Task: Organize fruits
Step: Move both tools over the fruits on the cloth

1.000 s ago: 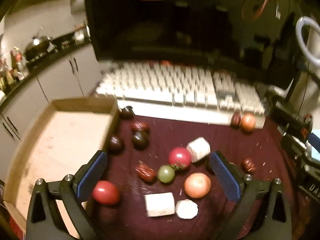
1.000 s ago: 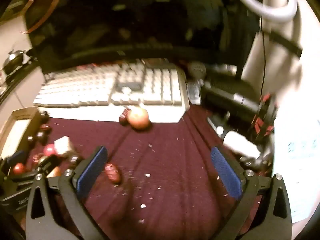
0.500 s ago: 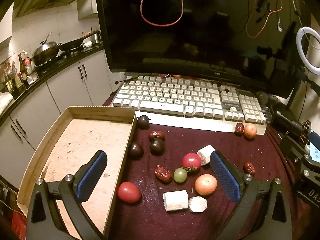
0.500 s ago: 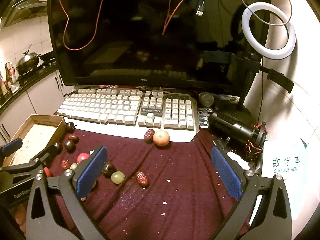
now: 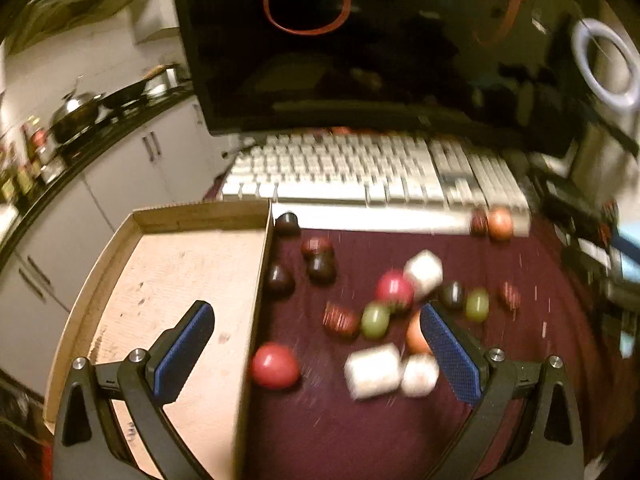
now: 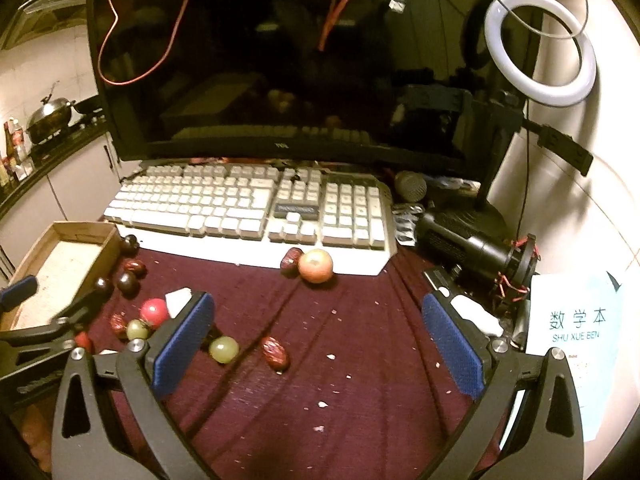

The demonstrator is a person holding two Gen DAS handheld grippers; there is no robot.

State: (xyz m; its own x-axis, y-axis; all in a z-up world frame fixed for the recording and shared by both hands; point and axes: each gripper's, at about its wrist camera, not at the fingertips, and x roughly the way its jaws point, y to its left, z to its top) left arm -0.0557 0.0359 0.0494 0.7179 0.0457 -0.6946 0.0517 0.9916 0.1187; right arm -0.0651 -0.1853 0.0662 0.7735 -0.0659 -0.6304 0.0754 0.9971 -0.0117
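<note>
Left wrist view: the left gripper has its fingers spread wide, holding nothing. One finger hangs over the cardboard tray; a red tomato lies just beside the tray wall.

Right wrist view: the right gripper is released too, above the dark red cloth, near a green grape and a red date.

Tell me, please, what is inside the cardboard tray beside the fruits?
The cardboard tray shows only its bare, scuffed floor; no fruit lies inside. The open left tongs cover part of the near end, so that patch cannot be checked.
</note>
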